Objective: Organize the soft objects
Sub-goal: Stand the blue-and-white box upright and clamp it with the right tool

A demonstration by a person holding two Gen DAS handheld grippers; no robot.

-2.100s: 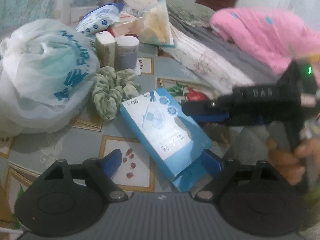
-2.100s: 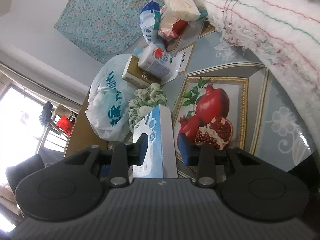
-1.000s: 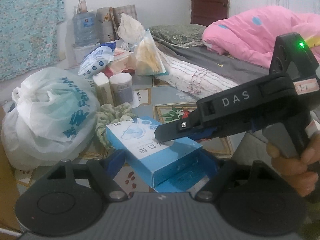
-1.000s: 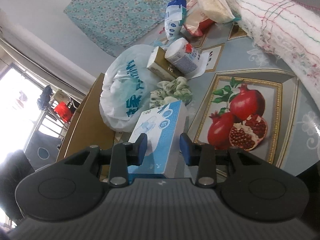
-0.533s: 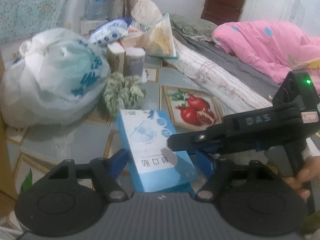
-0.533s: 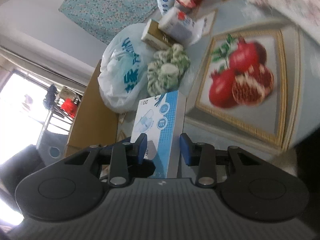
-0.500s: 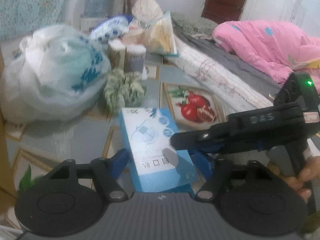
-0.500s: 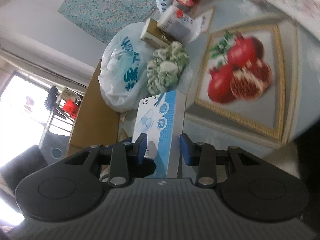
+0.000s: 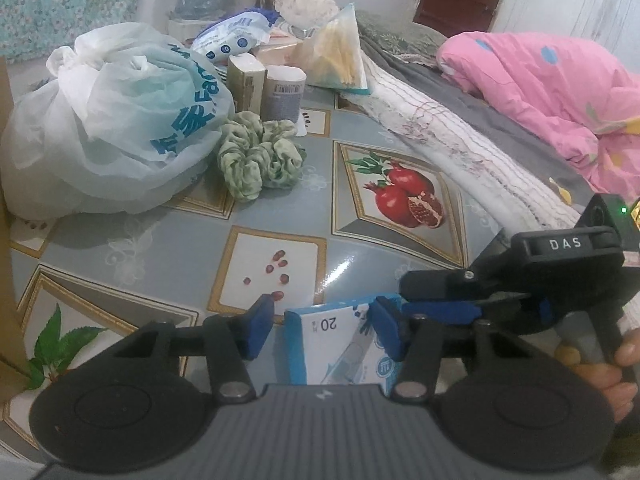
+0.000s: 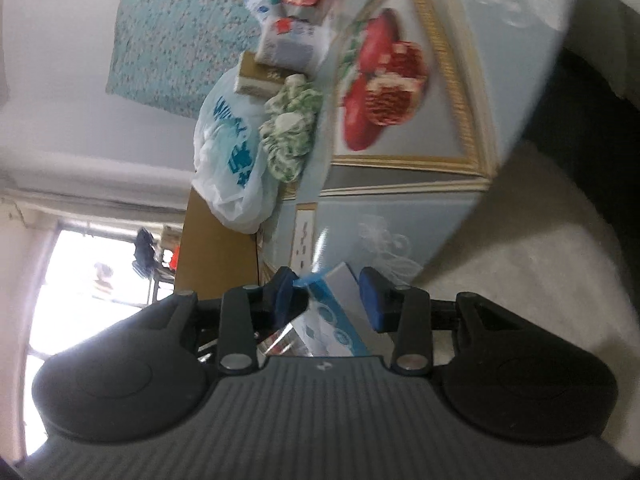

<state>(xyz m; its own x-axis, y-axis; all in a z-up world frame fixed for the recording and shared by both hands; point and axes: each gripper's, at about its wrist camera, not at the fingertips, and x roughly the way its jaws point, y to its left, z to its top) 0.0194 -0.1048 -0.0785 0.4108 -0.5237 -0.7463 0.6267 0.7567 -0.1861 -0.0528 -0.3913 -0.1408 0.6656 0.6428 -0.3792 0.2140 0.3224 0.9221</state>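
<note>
A blue and white box (image 9: 340, 344) marked "20" sits low at the table's near edge, between the fingers of both grippers. My left gripper (image 9: 322, 330) is open around it, with a gap on the left side. My right gripper (image 10: 326, 294) comes in from the right in the left wrist view (image 9: 440, 308); its jaws stand wider than the box (image 10: 336, 312) between them. A green patterned scrunchie (image 9: 260, 156) lies on the table mid-left, also in the right wrist view (image 10: 292, 140).
A big white plastic bag (image 9: 112, 120) lies at left. A carton (image 9: 246, 80), a wrapped roll (image 9: 284, 92) and snack packs (image 9: 340, 56) stand behind the scrunchie. A rolled white cloth (image 9: 448, 144) and pink blanket (image 9: 552, 80) lie right. The table (image 9: 160, 248) has a fruit-print cover.
The box has come back toward the near table edge and now lies low between both grippers. The right gripper's jaws have spread wider than the box. The left camera has pulled back.
</note>
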